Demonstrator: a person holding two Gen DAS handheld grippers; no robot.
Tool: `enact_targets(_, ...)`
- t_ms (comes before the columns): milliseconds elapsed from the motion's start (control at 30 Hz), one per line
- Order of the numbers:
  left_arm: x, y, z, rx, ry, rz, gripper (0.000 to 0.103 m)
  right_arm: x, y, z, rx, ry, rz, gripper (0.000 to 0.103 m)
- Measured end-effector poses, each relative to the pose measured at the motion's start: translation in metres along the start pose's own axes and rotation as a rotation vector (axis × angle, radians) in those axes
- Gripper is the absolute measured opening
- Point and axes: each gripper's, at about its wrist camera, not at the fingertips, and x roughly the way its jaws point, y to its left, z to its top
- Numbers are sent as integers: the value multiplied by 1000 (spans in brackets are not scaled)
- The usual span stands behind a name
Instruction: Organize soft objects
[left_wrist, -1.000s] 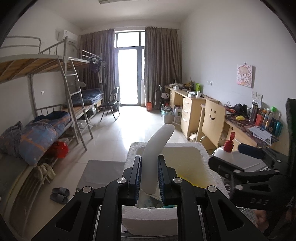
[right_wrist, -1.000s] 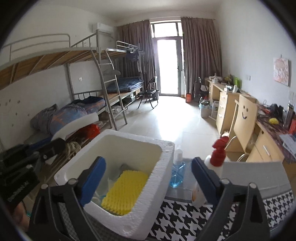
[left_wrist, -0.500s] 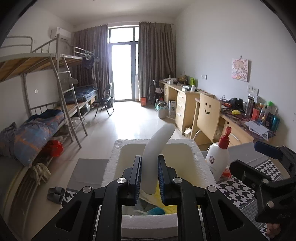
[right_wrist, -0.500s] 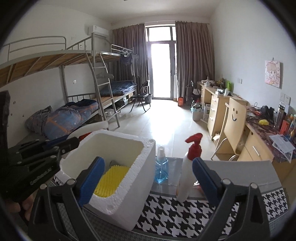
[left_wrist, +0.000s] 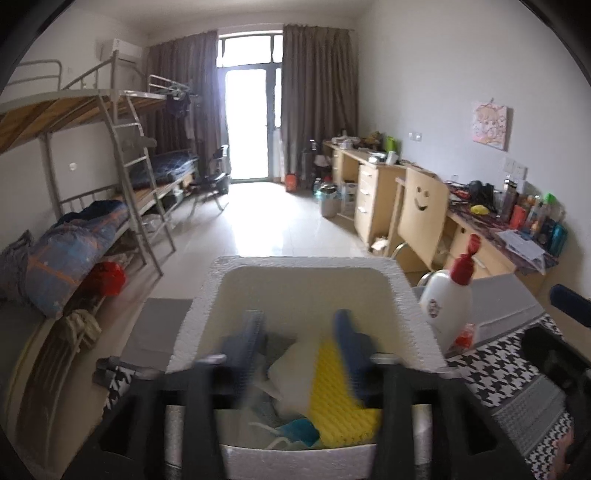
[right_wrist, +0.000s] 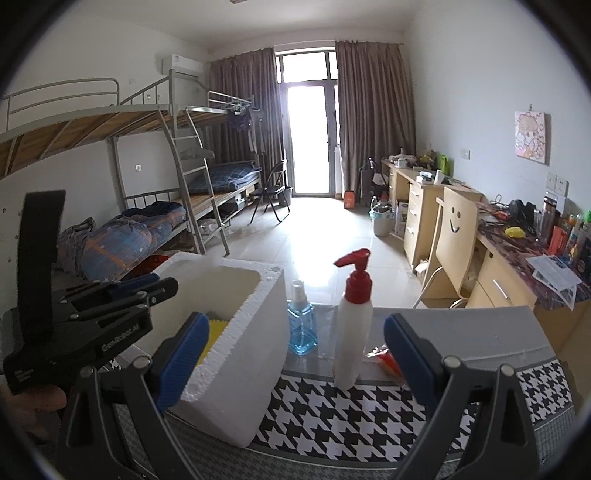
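**Both grippers open over the foam box**

The left gripper (left_wrist: 299, 343) hangs just above the white foam box (left_wrist: 402, 280), its blue-padded fingers (left_wrist: 354, 343) spread apart and blurred, with nothing between them. Below the gap, inside the box, lie the soft things: a white foam piece (left_wrist: 295, 373) resting against a yellow ridged sponge (left_wrist: 332, 398), and some pale and teal cloth (left_wrist: 295, 434) at the near wall. The foam piece leans on the other items rather than lying flat (its lower end is hidden under the gripper body).

In the right wrist view, the right gripper (right_wrist: 291, 354) stands wide open and holds nothing, its two blue pads (right_wrist: 184, 350) well apart. Its left finger overlaps the near rim of the foam box (right_wrist: 243, 354), where a strip of the yellow sponge (right_wrist: 214, 332) shows; its right finger is over the grey mat. The left gripper (right_wrist: 147, 288) appears at the left of that view, its tips above the box's far corner.

The box sits on a black-and-white houndstooth cloth (right_wrist: 332, 417). Just beside the box stand a small blue spray bottle (right_wrist: 301, 325) and a white pump bottle with a red top (right_wrist: 352, 321), both upright, the pump bottle nearer the right gripper. A small red-and-orange packet (right_wrist: 386, 358) lies behind the pump bottle, partly hidden by the right finger.
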Motion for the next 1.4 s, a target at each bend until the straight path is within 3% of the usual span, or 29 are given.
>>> enact_targets(67,-2,0,-1,-7,-19,18,88,-1,-2,0,7,0,2,97)
enact_targets(167,-6,-2,-1,-1,-37,33,102,-2,-3,-1,6,-3,-2,97)
enact_targets(700,-25,-12,-6,19,-72,71,102,-15,-5,-6,-16,-14,-12,97)
enact_targets(1133,-48,-7,-14,-60,-74,23,102,-37,-6,-14,-11,-45,-8,97)
enact_targets(1400,-68,-11,-24,-46,-111,94,102,-57,-3,-21,-6,-70,-2,97)
